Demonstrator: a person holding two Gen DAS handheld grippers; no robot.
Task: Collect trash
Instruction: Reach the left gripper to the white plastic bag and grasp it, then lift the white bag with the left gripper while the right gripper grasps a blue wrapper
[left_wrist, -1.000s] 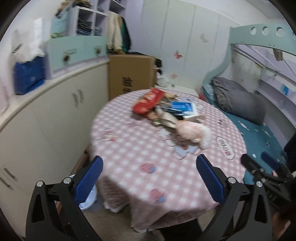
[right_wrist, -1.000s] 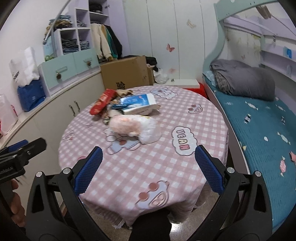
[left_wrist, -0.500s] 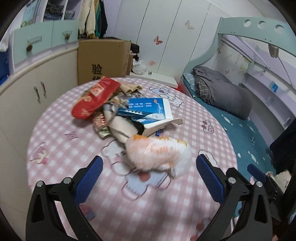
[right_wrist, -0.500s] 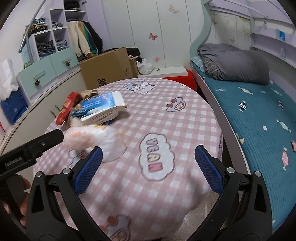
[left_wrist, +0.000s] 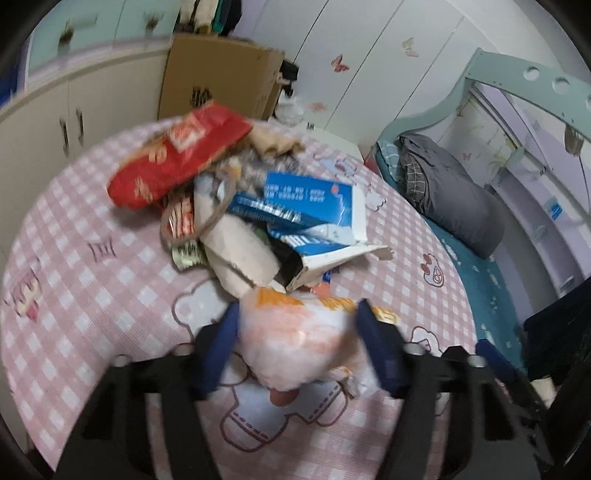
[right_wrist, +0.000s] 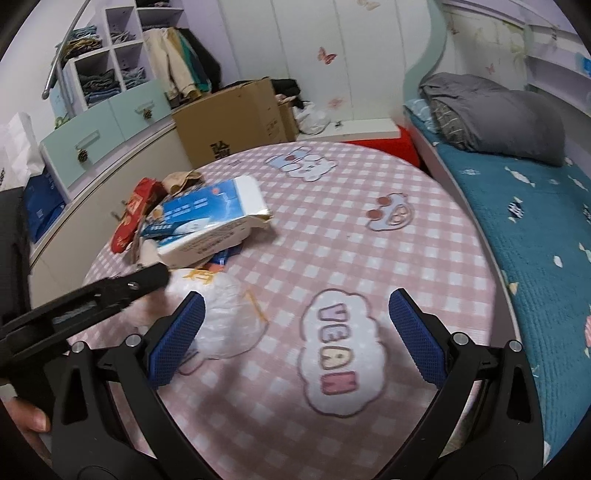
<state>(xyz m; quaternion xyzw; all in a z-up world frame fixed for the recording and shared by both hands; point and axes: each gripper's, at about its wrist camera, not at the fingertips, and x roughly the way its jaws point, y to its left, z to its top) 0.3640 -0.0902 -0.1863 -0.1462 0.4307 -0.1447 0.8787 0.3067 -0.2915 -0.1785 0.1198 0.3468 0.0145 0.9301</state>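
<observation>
Near the round table's (right_wrist: 424, 206) front edge, left gripper (left_wrist: 295, 343) just closing around crumpled bag (left_wrist: 295, 339), right gripper (right_wrist: 291, 332) wide open over bare cloth.

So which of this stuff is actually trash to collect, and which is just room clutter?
Trash to collect:
- crumpled plastic bag, between the left gripper fingers, which have just been closing
- red snack bag
- torn blue carton
- brown paper scraps

Just lying about:
- cardboard box
- grey bedding
- shelved clothes

White wardrobe (right_wrist: 295, 55), teal bed (right_wrist: 535, 221), cardboard box (right_wrist: 232, 118)
</observation>
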